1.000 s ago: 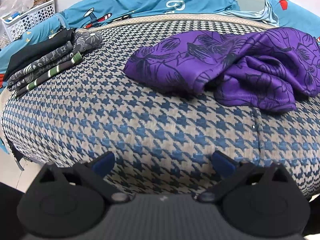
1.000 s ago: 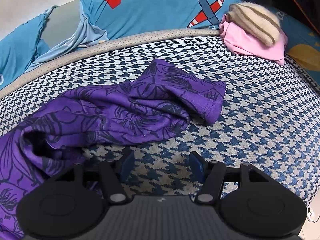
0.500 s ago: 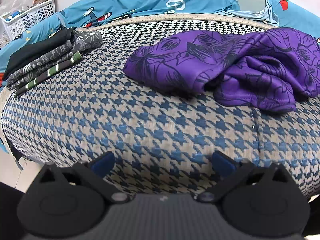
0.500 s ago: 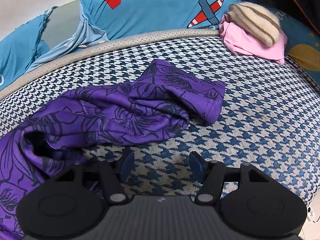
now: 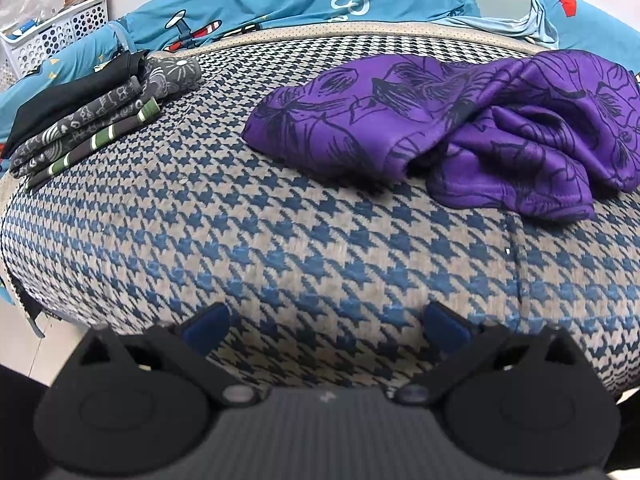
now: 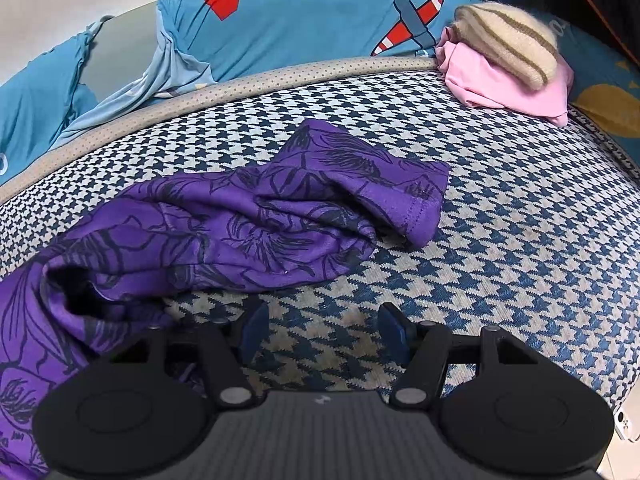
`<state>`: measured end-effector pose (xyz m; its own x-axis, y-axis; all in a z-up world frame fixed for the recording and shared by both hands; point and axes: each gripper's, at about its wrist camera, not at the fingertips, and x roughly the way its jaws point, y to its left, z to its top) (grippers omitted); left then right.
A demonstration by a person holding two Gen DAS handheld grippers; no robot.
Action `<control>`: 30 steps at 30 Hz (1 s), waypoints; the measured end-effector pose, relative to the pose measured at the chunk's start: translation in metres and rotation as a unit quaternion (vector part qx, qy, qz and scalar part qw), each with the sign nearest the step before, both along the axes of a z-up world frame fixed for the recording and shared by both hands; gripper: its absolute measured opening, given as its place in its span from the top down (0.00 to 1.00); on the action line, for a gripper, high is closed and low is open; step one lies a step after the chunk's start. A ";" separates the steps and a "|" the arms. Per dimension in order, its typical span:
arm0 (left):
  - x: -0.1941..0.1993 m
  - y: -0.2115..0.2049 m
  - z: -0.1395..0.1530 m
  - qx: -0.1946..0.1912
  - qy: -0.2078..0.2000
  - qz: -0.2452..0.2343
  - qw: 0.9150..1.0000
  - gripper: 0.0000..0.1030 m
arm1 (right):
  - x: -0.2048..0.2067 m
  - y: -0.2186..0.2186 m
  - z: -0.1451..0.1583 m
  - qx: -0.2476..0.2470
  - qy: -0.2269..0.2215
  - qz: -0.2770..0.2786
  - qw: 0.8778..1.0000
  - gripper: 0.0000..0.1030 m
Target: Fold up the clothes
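Left gripper (image 5: 326, 324): jaws wide apart, empty, over bare houndstooth cover (image 5: 240, 248).
Right gripper (image 6: 322, 330): jaws parted, nothing between them; purple cloth just beside its left finger.
Purple garment (image 5: 460, 128): crumpled, unfolded, at 1 o'clock in the left view; at 10 to 12 o'clock in the right view.
Folded stack (image 5: 92, 120): dark patterned pieces, at 10 o'clock in the left view; judged done.
Pink and knit pile (image 6: 508, 68): at 1 o'clock in the right view, apparently still waiting.
Progress: partway; purple piece next.
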<state>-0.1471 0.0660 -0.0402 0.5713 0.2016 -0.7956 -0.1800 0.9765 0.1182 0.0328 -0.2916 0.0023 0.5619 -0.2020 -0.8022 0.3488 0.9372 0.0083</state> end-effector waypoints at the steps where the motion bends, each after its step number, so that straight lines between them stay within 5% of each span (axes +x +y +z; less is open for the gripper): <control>1: 0.000 0.000 0.000 0.000 0.000 0.000 1.000 0.00 | 0.000 0.000 0.000 -0.001 0.000 0.000 1.000 0.42; 30: 0.002 0.004 -0.003 0.000 0.007 0.016 1.000 0.00 | -0.003 -0.004 0.003 0.003 -0.010 -0.001 1.000 0.42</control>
<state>-0.1453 0.0697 -0.0432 0.5543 0.2188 -0.8031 -0.2086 0.9706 0.1204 0.0297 -0.2952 0.0055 0.5768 -0.1976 -0.7926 0.3504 0.9363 0.0216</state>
